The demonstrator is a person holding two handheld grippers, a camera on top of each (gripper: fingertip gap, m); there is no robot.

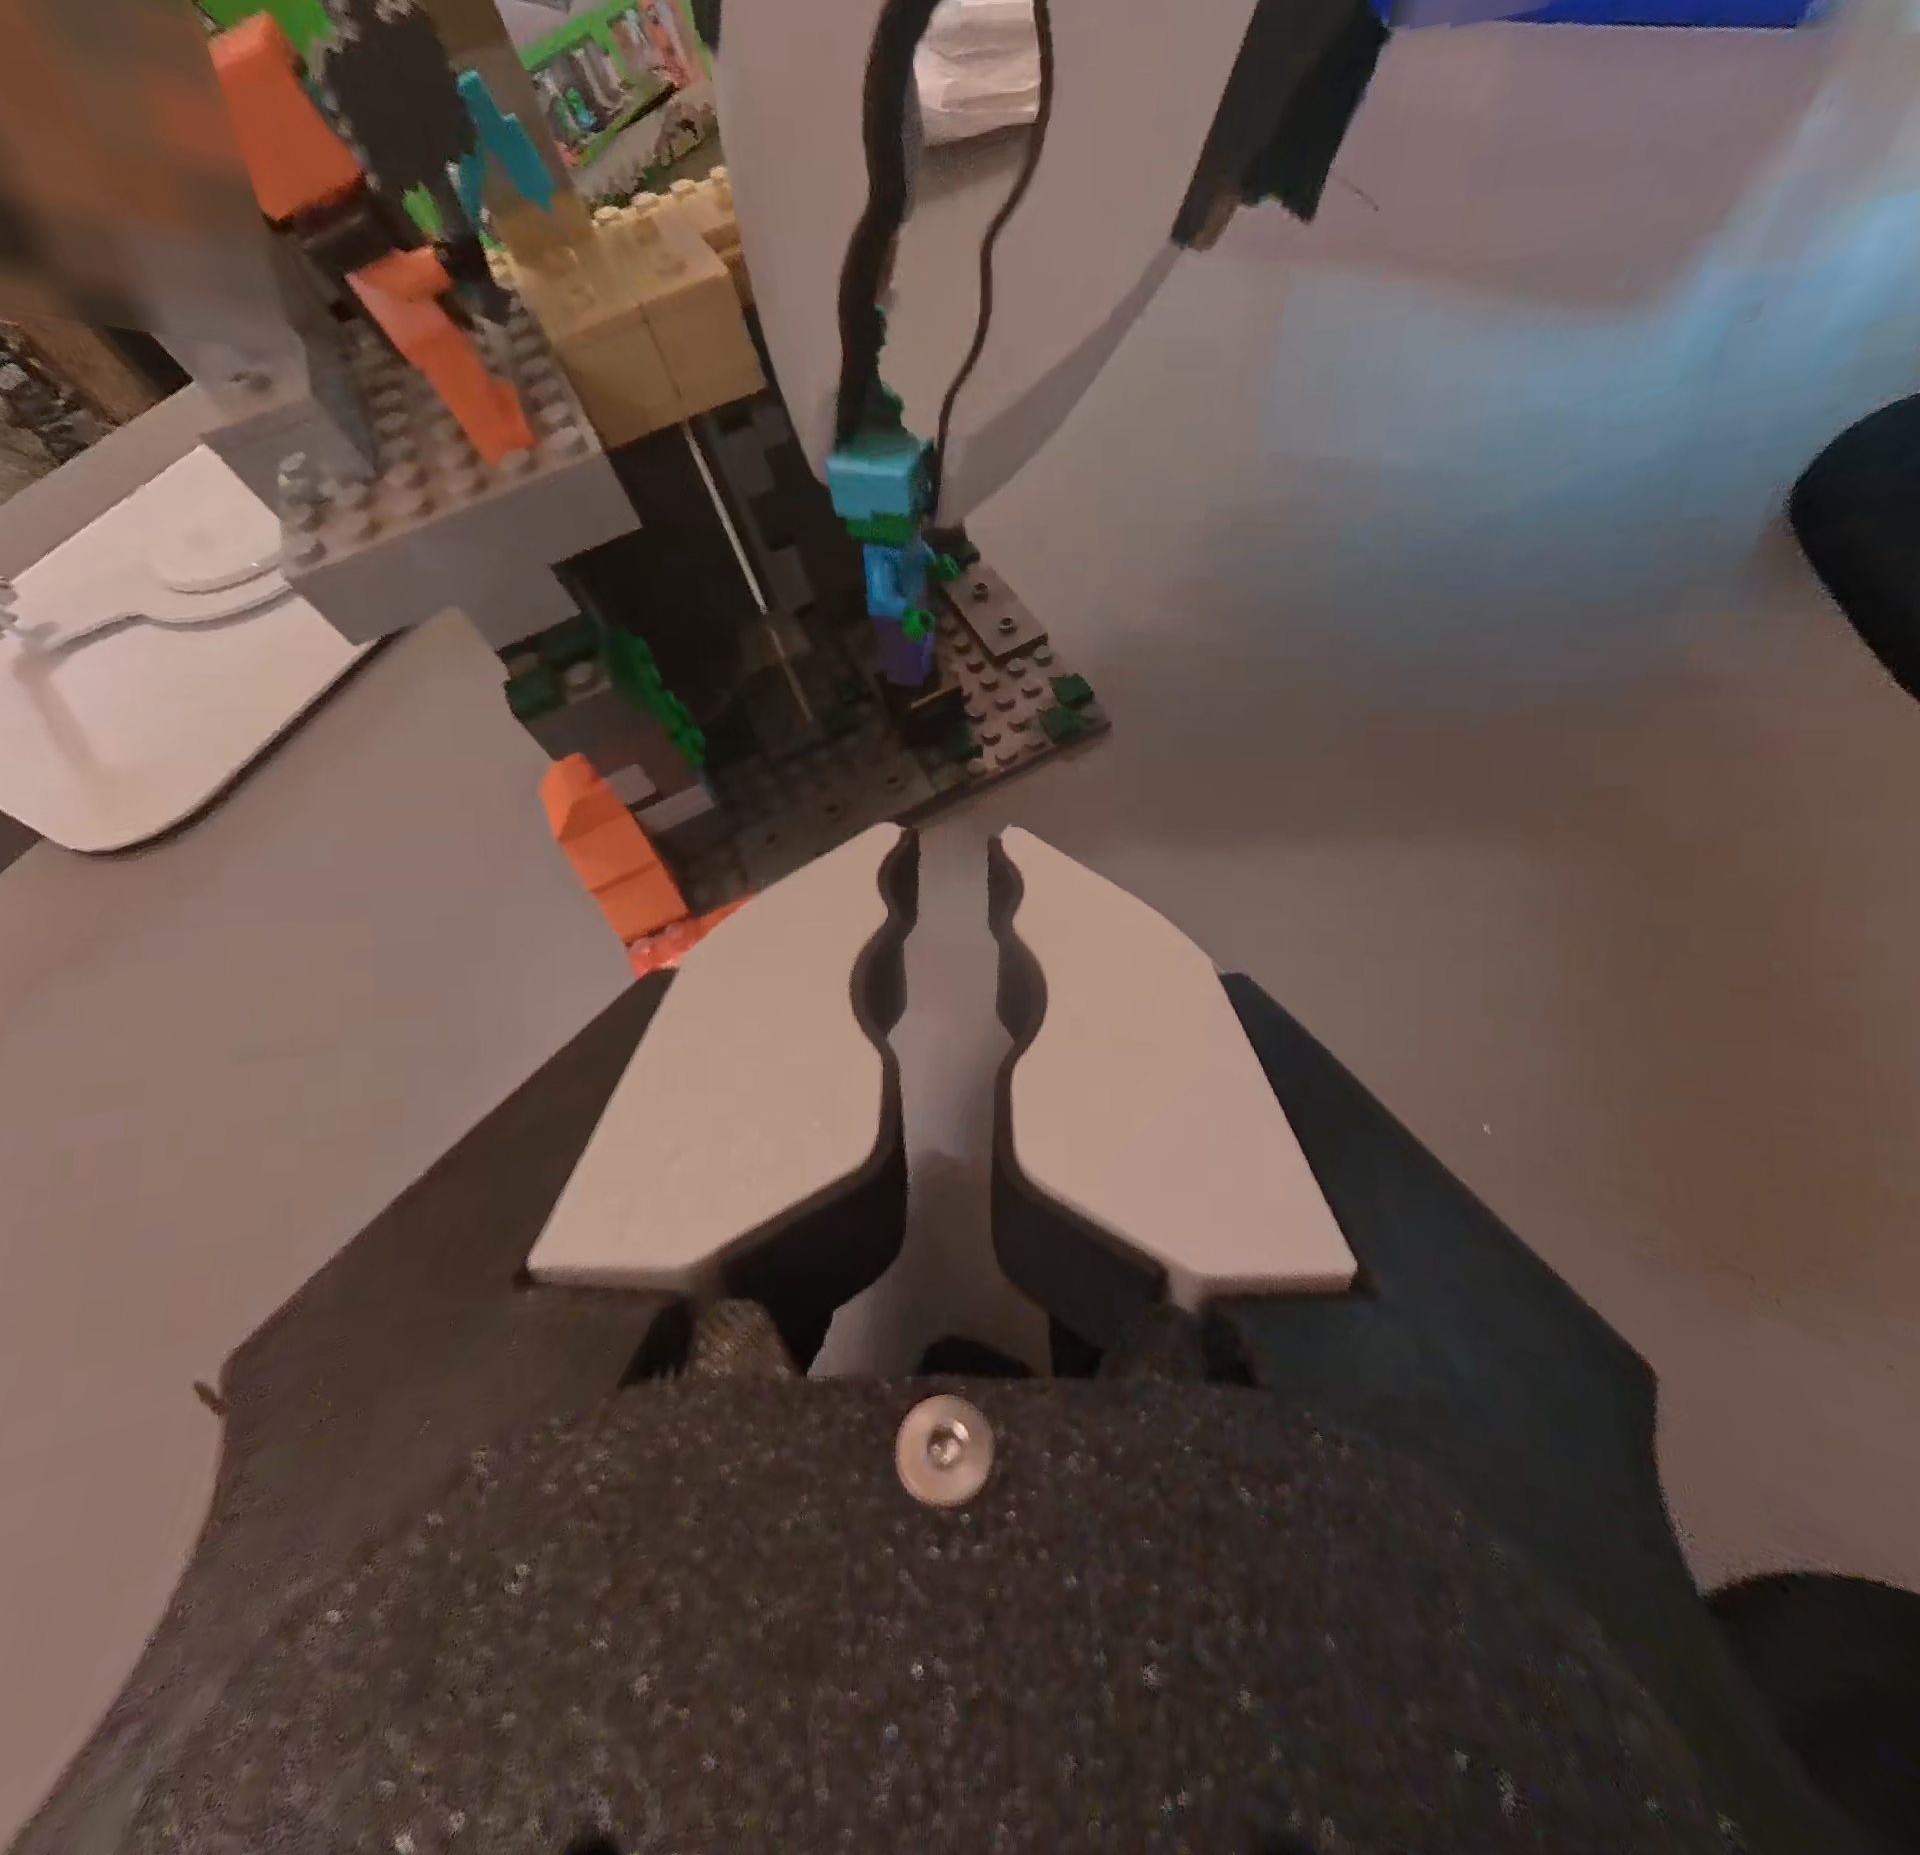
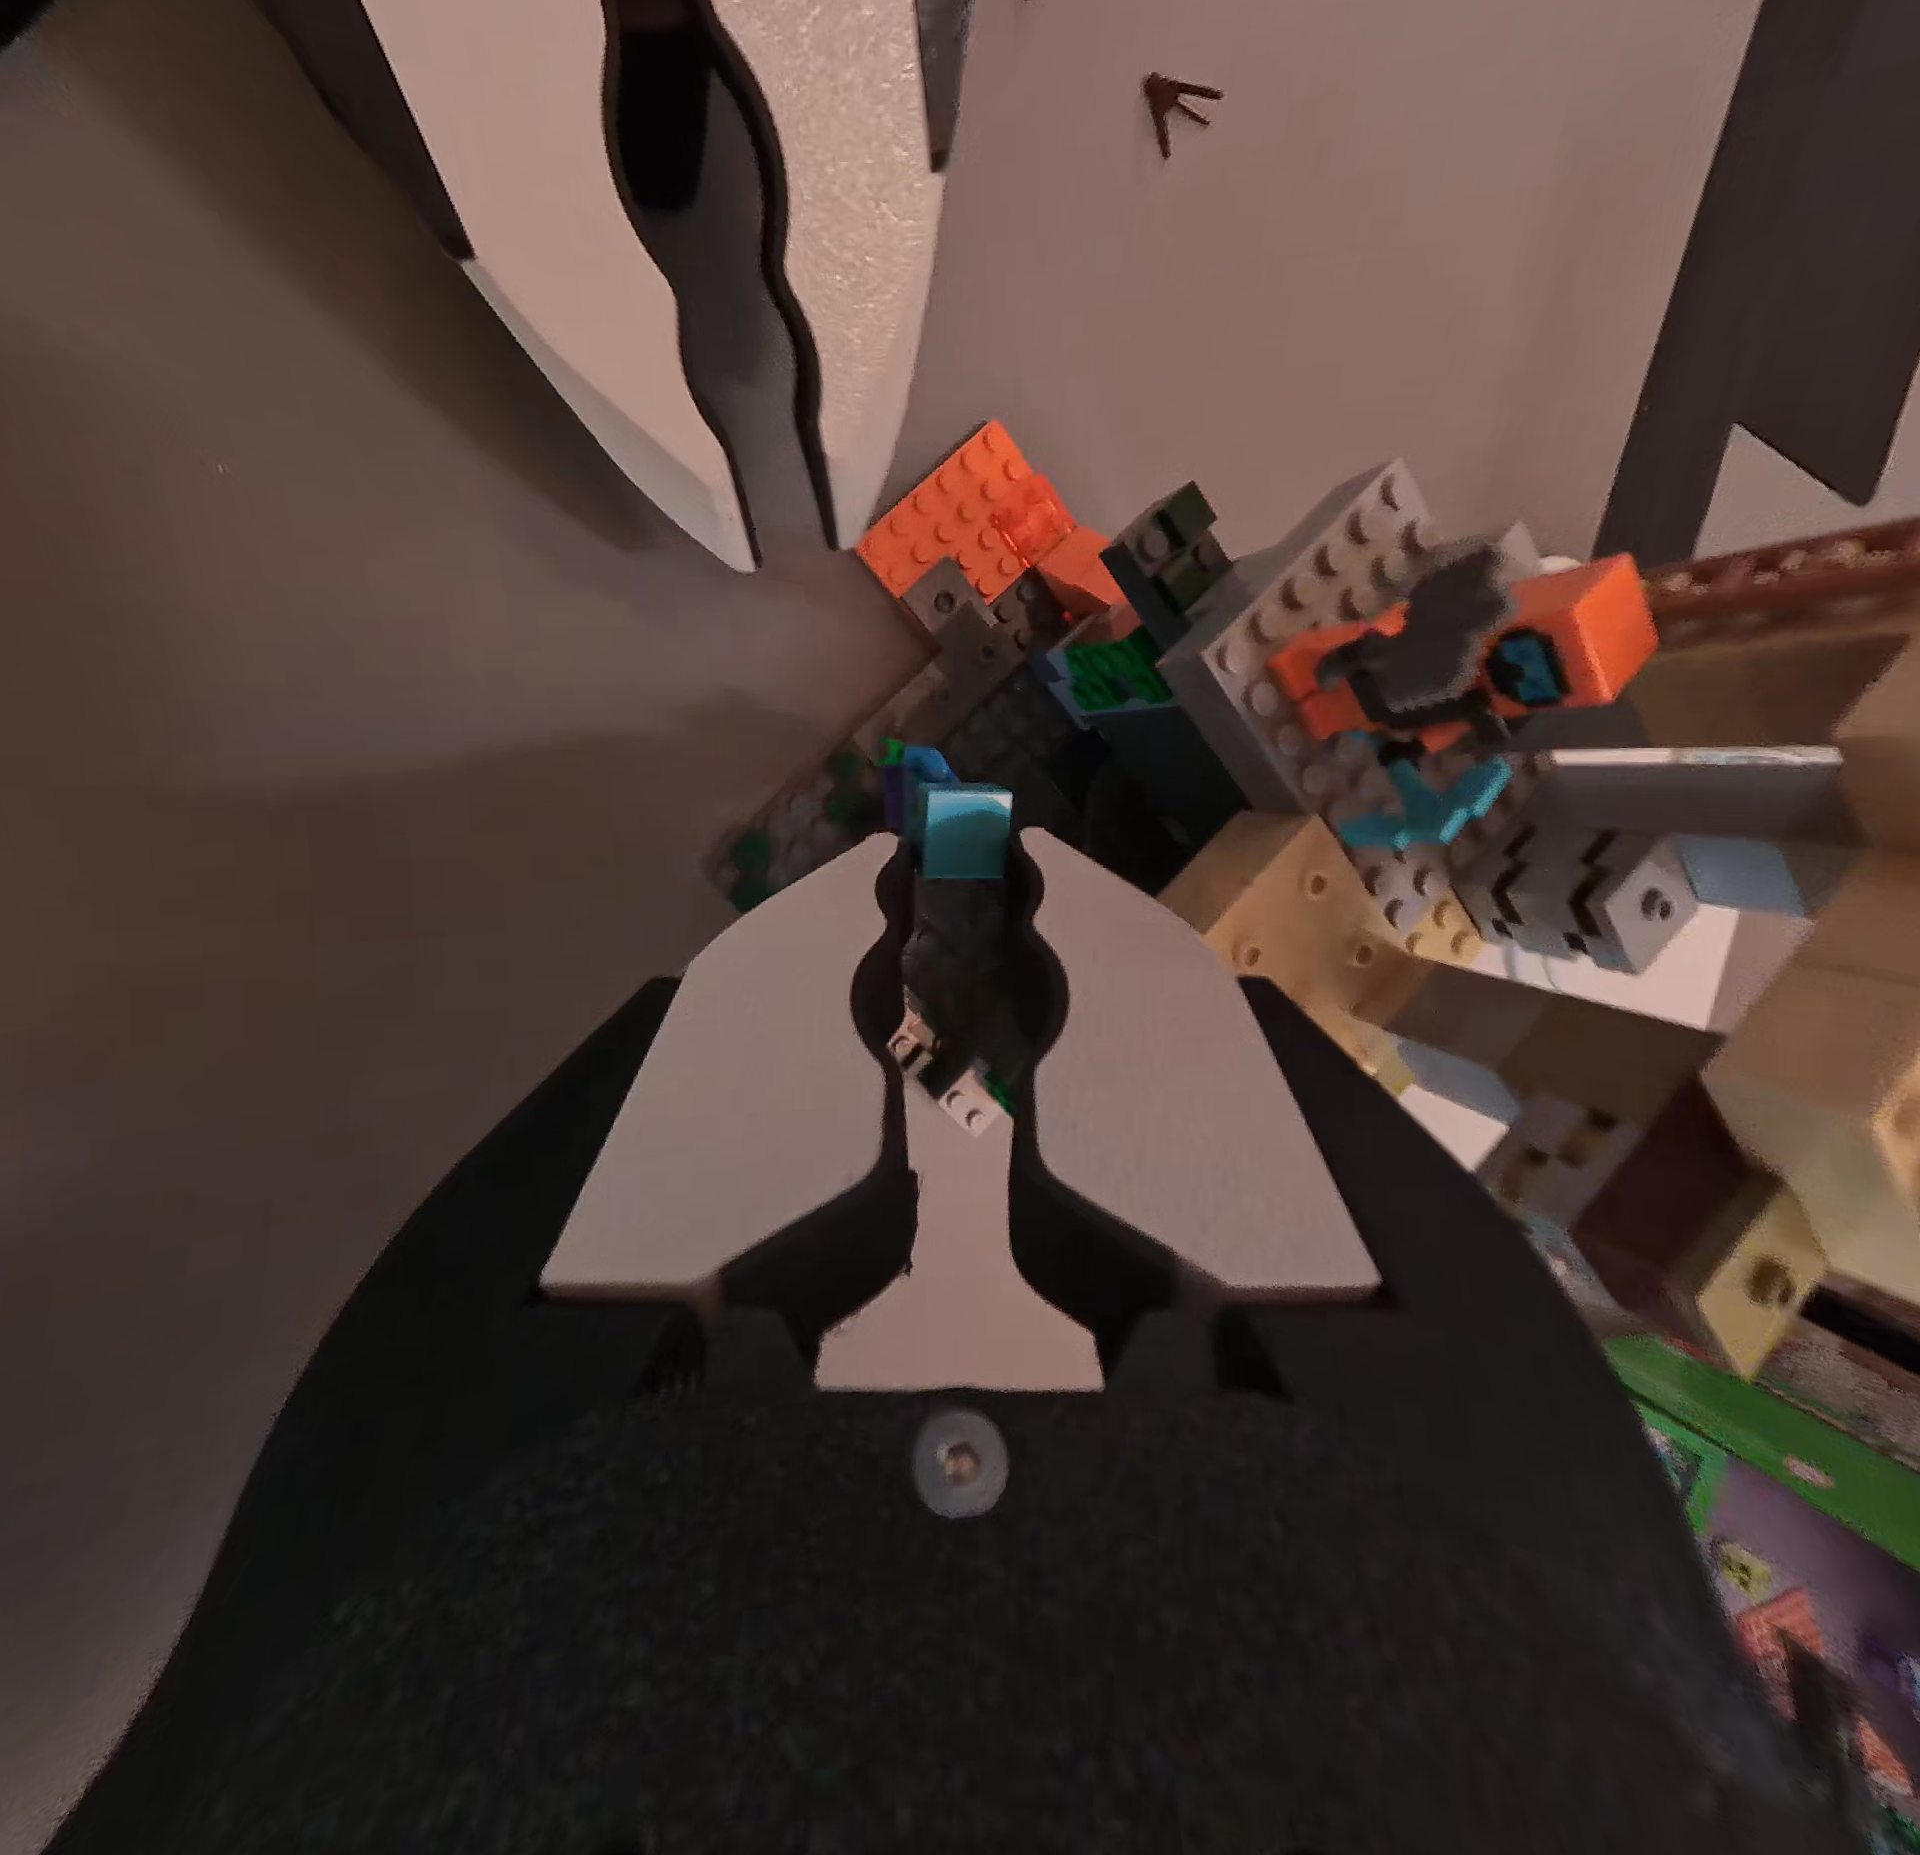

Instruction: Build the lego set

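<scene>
Right wrist view shows your right hand-held gripper closed on the head of the minifigure, its teal block head pinched at the fingertips. Left wrist view confirms this: the minifigure hangs upright from that hand-held gripper over the dark baseplate of the lego build, with its feet at or just above the studs; contact cannot be confirmed.

Your left hand-held gripper is slightly open and holds nothing. It hovers just beside the near edge of the baseplate.

To seat the figure well, judging from these views:
- Keep the figure vertical and align its feet square with the stud rows before pressing.
- Press straight down. A head-only grip can let the body swivel or the head pull off.
- Brace the baseplate edge with the left hand-held gripper so the build does not slide on the surface.

Clearances:
- The dark wall and tan bricks rise close behind the figure, on the left in the left wrist view.
- The grey upper platform, carrying an orange figure, overhangs nearby. Avoid sweeping toward it.
- Open surface lies to the right of the baseplate in the left wrist view; withdraw that way or straight up.
</scene>
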